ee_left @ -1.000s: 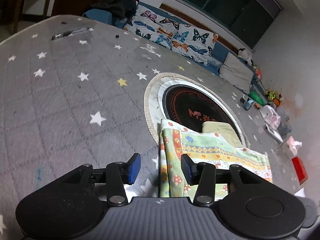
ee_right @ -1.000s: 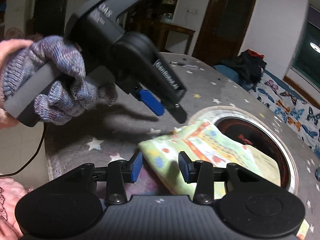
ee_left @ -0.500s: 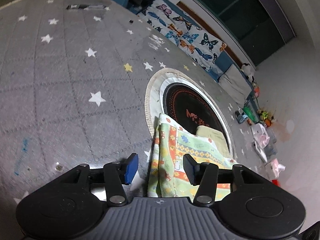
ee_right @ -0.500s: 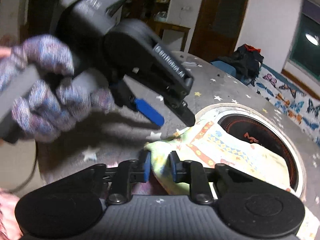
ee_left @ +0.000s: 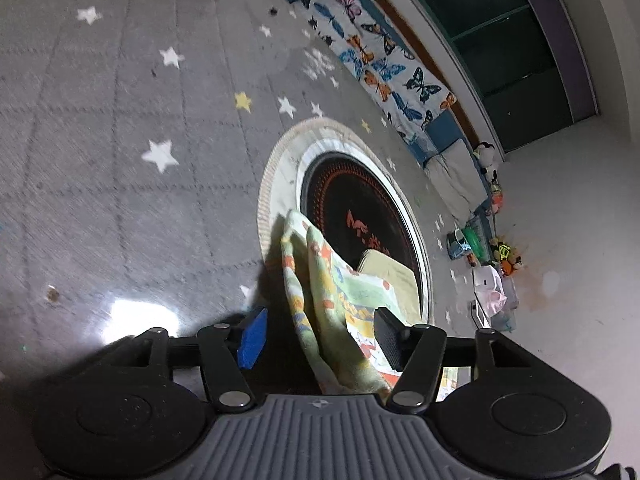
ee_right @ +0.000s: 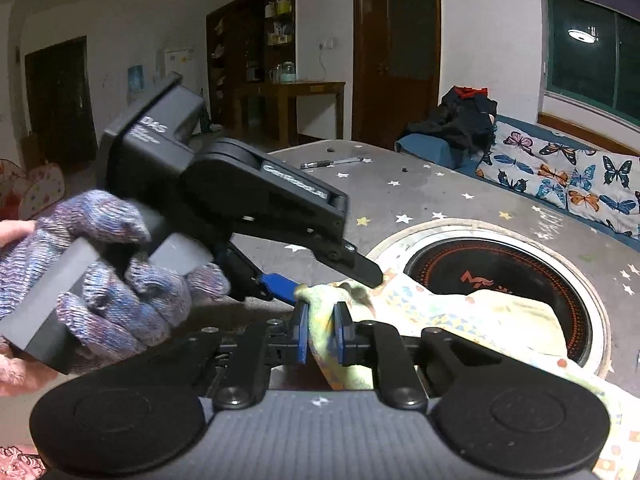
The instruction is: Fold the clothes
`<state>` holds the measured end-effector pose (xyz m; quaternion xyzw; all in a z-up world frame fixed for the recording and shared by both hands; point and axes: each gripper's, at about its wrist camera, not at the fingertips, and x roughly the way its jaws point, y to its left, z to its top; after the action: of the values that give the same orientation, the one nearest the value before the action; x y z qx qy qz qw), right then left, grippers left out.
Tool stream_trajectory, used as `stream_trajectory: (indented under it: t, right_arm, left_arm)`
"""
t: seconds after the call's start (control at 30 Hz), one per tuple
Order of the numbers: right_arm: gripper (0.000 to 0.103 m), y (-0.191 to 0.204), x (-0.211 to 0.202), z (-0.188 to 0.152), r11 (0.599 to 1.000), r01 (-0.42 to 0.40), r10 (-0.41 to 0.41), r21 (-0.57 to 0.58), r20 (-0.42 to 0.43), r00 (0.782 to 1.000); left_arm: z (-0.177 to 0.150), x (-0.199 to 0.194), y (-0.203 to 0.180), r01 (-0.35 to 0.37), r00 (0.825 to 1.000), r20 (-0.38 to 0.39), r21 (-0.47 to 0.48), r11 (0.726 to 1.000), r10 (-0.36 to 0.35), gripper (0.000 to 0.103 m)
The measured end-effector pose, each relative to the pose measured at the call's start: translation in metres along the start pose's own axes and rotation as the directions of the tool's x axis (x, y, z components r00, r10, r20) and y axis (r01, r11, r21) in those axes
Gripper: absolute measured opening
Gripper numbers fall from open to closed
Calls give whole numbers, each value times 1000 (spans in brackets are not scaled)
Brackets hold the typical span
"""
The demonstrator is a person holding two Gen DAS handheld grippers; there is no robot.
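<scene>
- my right gripper point(ee_right: 321, 334) has its fingers pinched on a raised corner of the patterned cloth point(ee_right: 460, 316).
- my left gripper point(ee_left: 320, 338) has fingers spread apart, with a lifted fold of the cloth point(ee_left: 340, 300) standing between them.
- the cloth lies on the star-print table point(ee_left: 120, 140), partly over the round black burner point(ee_left: 360, 208).
</scene>
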<state>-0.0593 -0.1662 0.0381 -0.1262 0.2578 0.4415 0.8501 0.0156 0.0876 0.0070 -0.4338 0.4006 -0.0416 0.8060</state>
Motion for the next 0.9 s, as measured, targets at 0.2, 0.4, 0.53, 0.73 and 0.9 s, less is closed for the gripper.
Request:
stream_trajectory:
  t: [0.2,0.4,0.53,0.73,0.9]
  right_arm:
    - [12,4,1,-3,1000,-12,12,2,-3,1000]
    - [19,-2,0,-7,999,-17,17,32,-6,1000]
    - [22,-14,-8,-10,997,4,-4,76,9,1000]
    - [24,-57,-26,-23,974,139,-142,178,1,990]
    - [36,-103,-38,-43,917,298,-298,265,-39,954]
  left_arm:
    - [0,15,2,13,1000,-26,-22,1000,-13,35]
    - [-1,20,4,-3,1000,-29,-16,1000,3,14]
    - [-2,19,6,-13,1000,-25,-9,1000,13,12]
    - [-4,19,4,-24,1000,-16,16,1000,24,12]
    - [-5,18,2,-32,999,-12,37,999,33,12]
